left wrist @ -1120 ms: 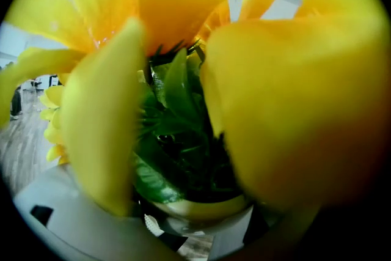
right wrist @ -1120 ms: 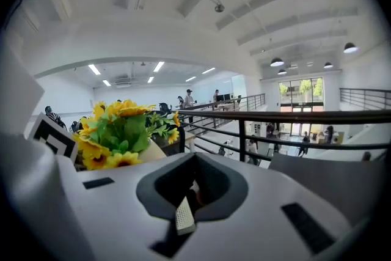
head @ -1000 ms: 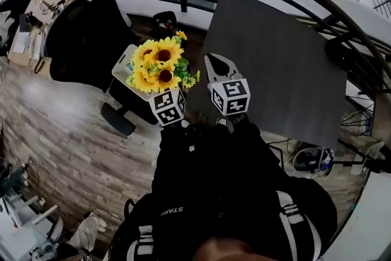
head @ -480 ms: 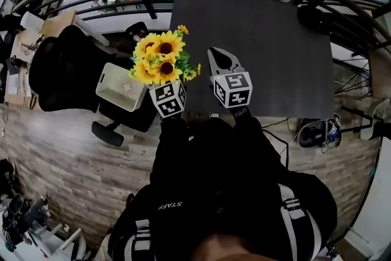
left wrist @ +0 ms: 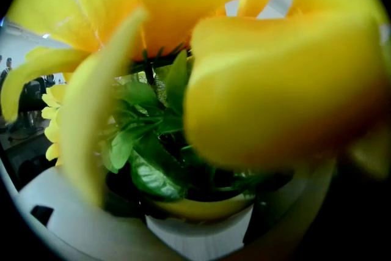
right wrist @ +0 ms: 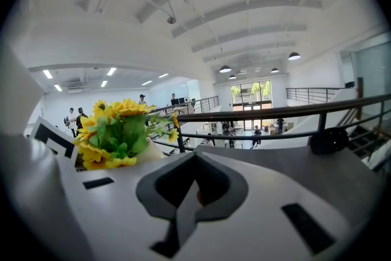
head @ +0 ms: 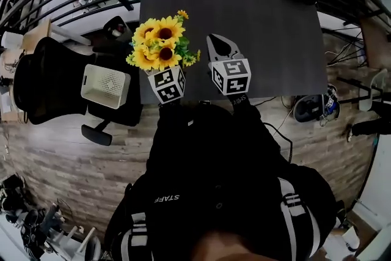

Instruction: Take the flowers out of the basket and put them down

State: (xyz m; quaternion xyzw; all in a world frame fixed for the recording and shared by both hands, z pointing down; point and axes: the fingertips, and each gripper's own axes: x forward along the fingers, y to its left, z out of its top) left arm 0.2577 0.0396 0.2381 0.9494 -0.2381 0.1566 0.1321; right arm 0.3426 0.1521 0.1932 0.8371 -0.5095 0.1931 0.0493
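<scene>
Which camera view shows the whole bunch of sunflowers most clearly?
The head view: the bunch of sunflowers shows whole and sharp from above. The left gripper view is too close, showing only blurred petals and leaves. The right gripper view shows it small, from the side.

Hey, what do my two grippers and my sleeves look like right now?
The left hand-held gripper and right hand-held gripper are white with black slots; each carries a cube of black-and-white square markers. The sleeves are black, on a black jacket with white stripes.
</scene>
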